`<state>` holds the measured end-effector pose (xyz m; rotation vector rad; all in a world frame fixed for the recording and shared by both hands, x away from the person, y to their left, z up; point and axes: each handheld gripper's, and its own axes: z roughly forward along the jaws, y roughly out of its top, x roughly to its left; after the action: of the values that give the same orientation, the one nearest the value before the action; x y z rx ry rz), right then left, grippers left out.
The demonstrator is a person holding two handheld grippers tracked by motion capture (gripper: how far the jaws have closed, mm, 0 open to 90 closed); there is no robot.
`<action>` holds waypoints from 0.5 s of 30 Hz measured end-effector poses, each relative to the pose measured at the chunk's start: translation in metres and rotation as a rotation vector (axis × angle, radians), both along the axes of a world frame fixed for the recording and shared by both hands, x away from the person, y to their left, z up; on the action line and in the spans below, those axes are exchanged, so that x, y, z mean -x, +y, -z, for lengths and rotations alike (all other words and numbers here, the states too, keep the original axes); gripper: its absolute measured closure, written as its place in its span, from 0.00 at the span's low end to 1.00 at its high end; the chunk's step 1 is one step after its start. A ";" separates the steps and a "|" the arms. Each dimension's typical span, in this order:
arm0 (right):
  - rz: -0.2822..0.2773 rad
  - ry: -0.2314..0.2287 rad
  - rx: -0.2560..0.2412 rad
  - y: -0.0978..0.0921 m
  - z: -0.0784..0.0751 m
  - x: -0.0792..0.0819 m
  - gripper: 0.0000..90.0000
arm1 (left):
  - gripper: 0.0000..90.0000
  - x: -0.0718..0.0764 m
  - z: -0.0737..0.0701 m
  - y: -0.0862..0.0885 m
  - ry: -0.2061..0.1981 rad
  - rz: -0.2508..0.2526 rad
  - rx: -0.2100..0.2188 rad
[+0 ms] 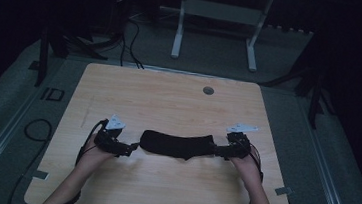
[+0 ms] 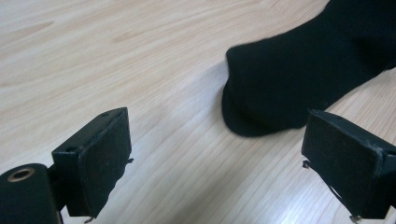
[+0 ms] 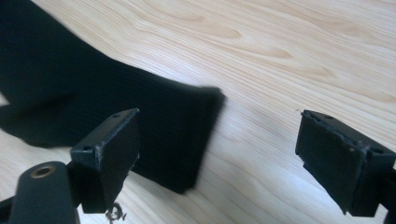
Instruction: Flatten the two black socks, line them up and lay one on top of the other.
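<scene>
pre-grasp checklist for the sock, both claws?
1. Left claw open: ok.
2. Right claw open: ok.
3. Sock lying flat on the table: ok.
4. Sock's rounded end between the left jaws: not ok, it lies ahead of them.
5. Sock's straight-cut end between the right jaws: ok, beside one jaw, not gripped.
6. Whether the jaws touch the table: cannot tell.

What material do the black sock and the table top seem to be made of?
The black sock looks like knitted fabric, matte: fine ribs run along it and its edge is soft. The table top looks like light wood or wood-look laminate, smooth, with printed-looking grain lines; which one I cannot tell.
</scene>
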<state>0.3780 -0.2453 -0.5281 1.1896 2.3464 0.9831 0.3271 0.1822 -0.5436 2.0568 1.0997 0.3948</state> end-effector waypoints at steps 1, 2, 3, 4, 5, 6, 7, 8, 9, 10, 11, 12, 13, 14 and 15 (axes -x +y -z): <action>0.003 -0.001 0.005 -0.003 0.001 0.000 0.15 | 0.10 0.001 0.001 0.002 0.000 -0.002 -0.009; 0.003 -0.001 0.005 -0.003 0.001 0.000 0.15 | 0.10 0.001 0.001 0.002 0.000 -0.002 -0.009; 0.011 -0.003 -0.003 -0.006 0.002 0.001 0.15 | 0.10 0.005 0.004 0.007 0.007 -0.008 -0.016; 0.024 0.002 -0.009 -0.014 0.003 0.002 0.15 | 0.10 0.006 0.005 0.009 0.009 -0.011 -0.023; 0.028 0.003 -0.009 -0.017 0.004 0.002 0.15 | 0.10 0.008 0.006 0.011 0.008 -0.020 -0.025; 0.034 0.008 -0.008 -0.020 0.005 0.003 0.15 | 0.10 0.009 0.007 0.013 0.012 -0.022 -0.028; 0.035 0.011 -0.001 -0.024 0.005 0.004 0.15 | 0.10 0.011 0.008 0.015 0.014 -0.028 -0.026; 0.038 0.012 0.002 -0.027 0.006 0.005 0.15 | 0.10 0.012 0.009 0.018 0.015 -0.031 -0.025; 0.044 0.013 0.002 -0.031 0.007 0.006 0.15 | 0.10 0.014 0.010 0.020 0.019 -0.037 -0.018; 0.050 0.016 0.002 -0.034 0.007 0.008 0.15 | 0.10 0.016 0.011 0.022 0.020 -0.044 -0.017; 0.055 0.019 0.001 -0.038 0.008 0.009 0.15 | 0.10 0.018 0.011 0.025 0.021 -0.052 -0.017; 0.064 0.021 0.000 -0.042 0.009 0.011 0.15 | 0.10 0.020 0.012 0.027 0.024 -0.061 -0.010; 0.075 0.020 -0.001 -0.046 0.010 0.013 0.15 | 0.10 0.022 0.012 0.030 0.024 -0.064 -0.007; 0.080 0.025 -0.003 -0.049 0.010 0.015 0.15 | 0.10 0.024 0.012 0.033 0.028 -0.071 -0.005; 0.086 0.029 -0.001 -0.053 0.011 0.017 0.15 | 0.10 0.026 0.012 0.035 0.028 -0.075 -0.004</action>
<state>0.3614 -0.2984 -0.5390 1.3012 2.2959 0.9442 0.3006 0.2175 -0.5560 2.0347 1.1971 0.4070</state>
